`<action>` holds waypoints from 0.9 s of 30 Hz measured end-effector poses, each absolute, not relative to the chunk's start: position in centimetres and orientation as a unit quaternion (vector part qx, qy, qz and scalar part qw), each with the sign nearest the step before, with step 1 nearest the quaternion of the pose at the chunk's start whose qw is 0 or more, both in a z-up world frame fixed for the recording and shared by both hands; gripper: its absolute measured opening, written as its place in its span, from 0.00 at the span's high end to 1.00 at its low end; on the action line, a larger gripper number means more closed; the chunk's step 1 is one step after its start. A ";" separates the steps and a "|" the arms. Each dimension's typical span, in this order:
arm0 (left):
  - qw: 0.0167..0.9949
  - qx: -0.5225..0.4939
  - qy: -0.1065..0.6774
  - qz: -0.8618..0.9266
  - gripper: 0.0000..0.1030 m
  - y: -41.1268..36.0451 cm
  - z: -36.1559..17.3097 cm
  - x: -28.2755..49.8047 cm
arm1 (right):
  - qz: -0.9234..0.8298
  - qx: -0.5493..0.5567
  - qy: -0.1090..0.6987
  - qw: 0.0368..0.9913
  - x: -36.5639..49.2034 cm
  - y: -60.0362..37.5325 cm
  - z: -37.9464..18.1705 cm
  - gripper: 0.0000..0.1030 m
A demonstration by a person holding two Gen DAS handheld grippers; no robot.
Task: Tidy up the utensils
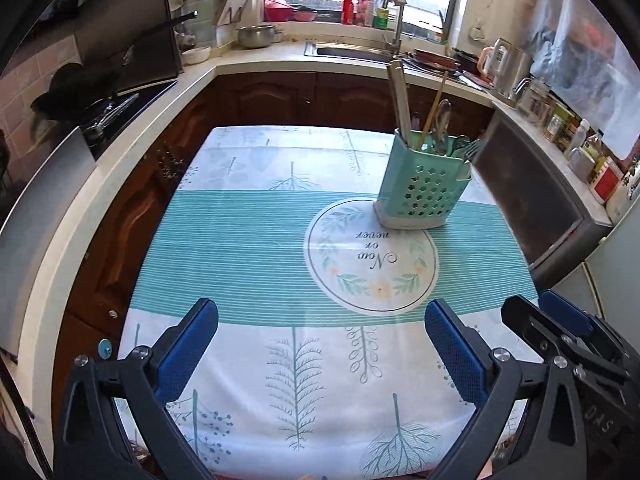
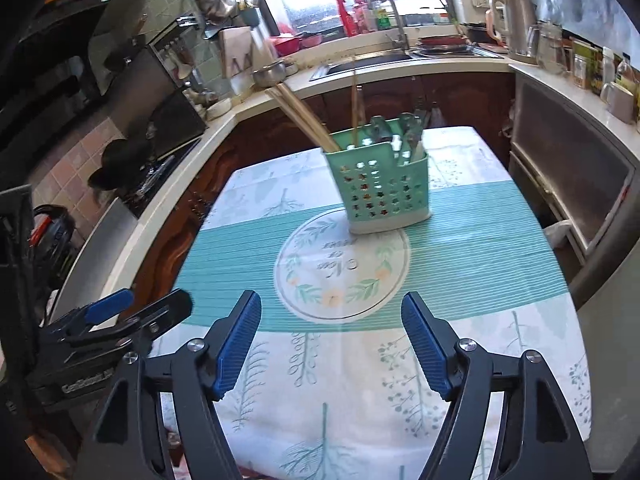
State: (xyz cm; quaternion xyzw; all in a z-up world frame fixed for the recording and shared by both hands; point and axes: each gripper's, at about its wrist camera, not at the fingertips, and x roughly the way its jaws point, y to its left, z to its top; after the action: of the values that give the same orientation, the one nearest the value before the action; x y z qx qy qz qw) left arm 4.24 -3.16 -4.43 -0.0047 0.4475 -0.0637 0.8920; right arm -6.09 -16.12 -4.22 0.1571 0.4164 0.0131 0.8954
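Note:
A teal perforated utensil holder stands upright on the patterned tablecloth, at the far edge of its round emblem. Wooden chopsticks, a flat pale utensil, spoons and forks stick out of it. My left gripper hangs over the near part of the cloth, open wide, nothing between its blue pads. My right gripper is also open and empty, well short of the holder. Each gripper shows at the edge of the other's view.
A kitchen counter wraps around the table: stove on the left, sink with tap at the back, kettle and jars on the right. A dark appliance stands close to the table's right edge.

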 end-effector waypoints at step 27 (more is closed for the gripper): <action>0.896 -0.003 0.442 -0.047 0.01 -2.2 -4.2 3.4 | 0.006 0.134 0.423 0.896 -4.0 -16.8 -3.8 0.25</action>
State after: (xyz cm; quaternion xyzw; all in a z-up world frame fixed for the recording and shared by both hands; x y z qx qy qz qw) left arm 3.43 -2.17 -4.15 -0.0028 0.4416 -0.0467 0.8960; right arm -4.04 -16.78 -3.77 0.1343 0.4228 0.0060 0.8962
